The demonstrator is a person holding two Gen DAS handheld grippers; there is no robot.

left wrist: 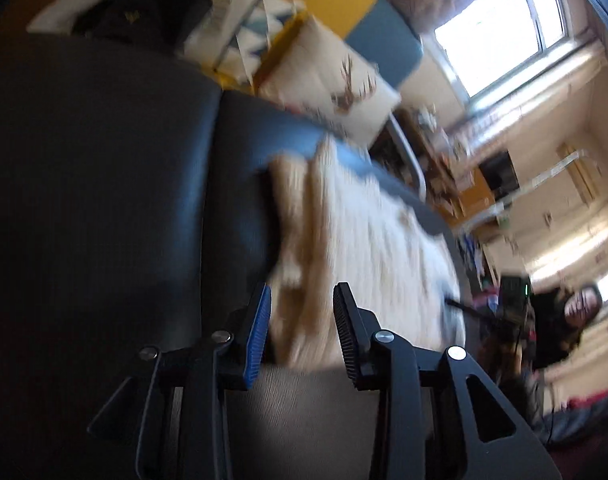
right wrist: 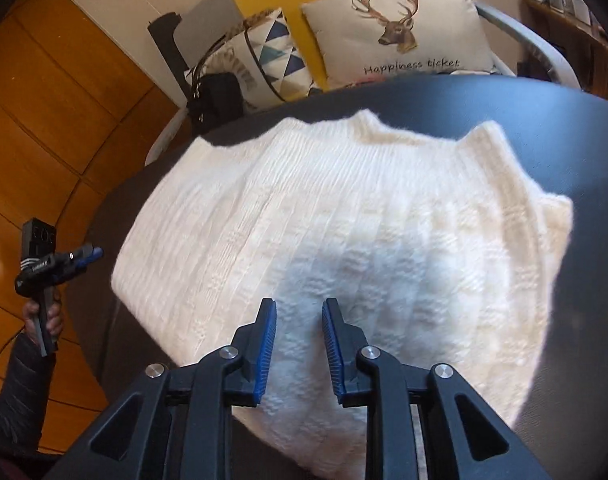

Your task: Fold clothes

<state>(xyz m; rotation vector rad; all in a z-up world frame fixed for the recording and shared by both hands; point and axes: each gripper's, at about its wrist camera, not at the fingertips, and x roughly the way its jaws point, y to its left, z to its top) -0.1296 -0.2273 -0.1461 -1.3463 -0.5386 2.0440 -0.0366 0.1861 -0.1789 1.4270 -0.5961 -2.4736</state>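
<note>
Sweater [right wrist: 336, 216]: white knit, flat on dark table [right wrist: 584, 140], nr far edge. R gripper [right wrist: 299, 312] over it, released; L gripper [left wrist: 302, 300] released, empty, off table's left edge.

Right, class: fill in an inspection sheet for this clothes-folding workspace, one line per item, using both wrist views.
Surface: dark round table, bare around the garment.
Job's things: white knitted sweater lying flat and folded, nothing else to fold seen.
Clutter: nothing seen on the table.
Grippers: right gripper open above the sweater's near edge, nothing between its fingers; left gripper held off the table's left side, open in its own view.
Cables: thin dark cable on the floor.
Surroundings: deer cushion, triangle-pattern cushion, black bag, wooden floor, window.
</note>
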